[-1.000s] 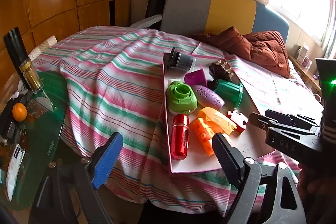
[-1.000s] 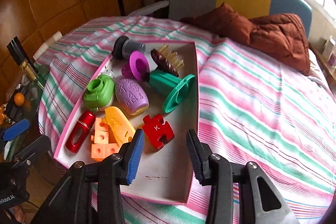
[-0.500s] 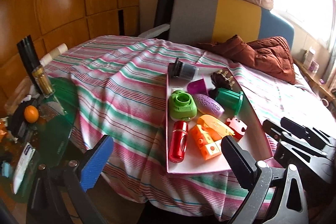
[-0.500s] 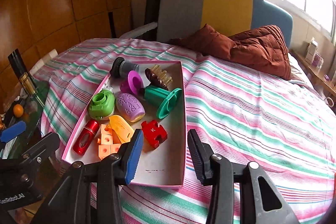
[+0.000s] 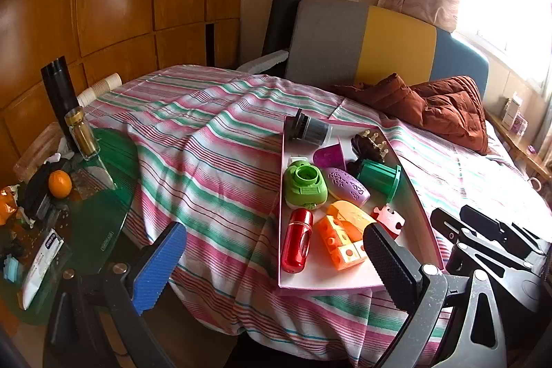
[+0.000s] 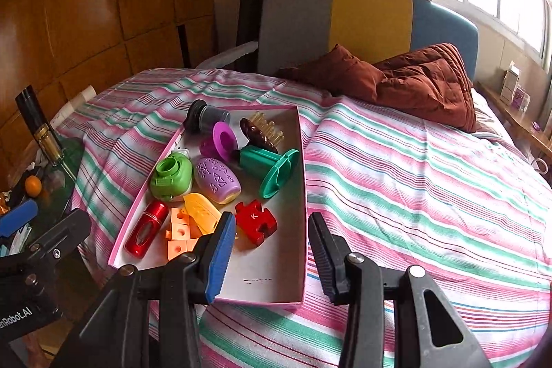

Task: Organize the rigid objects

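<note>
Lying on a bed (image 6: 414,168) covered with a pink, green and white striped sheet, a shallow pink-rimmed box (image 6: 300,195) is seen holding the rigid objects. Inside it are gathered a red puzzle piece (image 6: 255,221) marked with the letter "K", a red cylinder (image 6: 145,228), orange blocks (image 6: 177,235), a yellow-orange piece (image 6: 200,211), a green round toy (image 6: 171,176), a purple patterned egg-shaped piece (image 6: 217,180), a teal flanged cup (image 6: 269,166) lying on its side, a magenta cup (image 6: 222,138), a brown comb-like piece (image 6: 262,130) and a dark grey cylinder (image 6: 205,116) at the far end. The left tool (image 5: 272,259) is held released, its blue and black fingers spread wide with nothing between them, near the box's near corner and the bed edge. The right tool (image 6: 272,252) is held with a narrower gap, nothing gripped, over the near end of the box; the puzzle piece lies just beyond its blue finger. On the body of the left tool, as seen from the right wrist view, part of a label reading "nRobot.AI" can be made out. A brown quilted jacket (image 6: 414,81) is bunched at the headboard. A green glass tabletop (image 5: 103,195) beside the bed carries an orange fruit (image 5: 59,184) and a small bottle (image 5: 81,133) of gold-coloured contents; writing on a packet there cannot be read.
</note>
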Motion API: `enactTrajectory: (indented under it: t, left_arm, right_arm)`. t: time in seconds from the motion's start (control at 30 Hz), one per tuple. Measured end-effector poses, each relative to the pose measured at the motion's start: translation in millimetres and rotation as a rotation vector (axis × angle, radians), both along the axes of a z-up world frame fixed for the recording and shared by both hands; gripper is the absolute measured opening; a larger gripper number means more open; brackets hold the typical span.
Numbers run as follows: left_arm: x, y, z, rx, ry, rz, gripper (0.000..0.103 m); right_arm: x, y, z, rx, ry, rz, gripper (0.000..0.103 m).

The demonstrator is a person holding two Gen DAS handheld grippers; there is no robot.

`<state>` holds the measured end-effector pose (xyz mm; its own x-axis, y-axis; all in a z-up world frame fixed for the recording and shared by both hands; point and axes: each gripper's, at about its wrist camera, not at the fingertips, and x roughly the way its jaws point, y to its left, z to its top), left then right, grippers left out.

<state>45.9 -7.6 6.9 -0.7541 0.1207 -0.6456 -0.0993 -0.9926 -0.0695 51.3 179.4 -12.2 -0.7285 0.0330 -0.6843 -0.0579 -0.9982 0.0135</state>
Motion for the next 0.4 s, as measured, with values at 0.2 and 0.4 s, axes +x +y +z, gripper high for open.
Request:
enactTrajectory:
  t: [0.2,0.4]
  left_arm:
    - [-0.4,0.6,-1.3,-0.006,-0.005,-0.004,0.103]
    - [1.7,1.4,-1.2,-0.024,0.011,0.0,0.103]
  right_arm:
    - [-0.5,-2.9,2.4,0.008,0.005,0.005,0.044]
    - [-2.0,-4.8,0.3,0.008,-0.005,0.012,0.044]
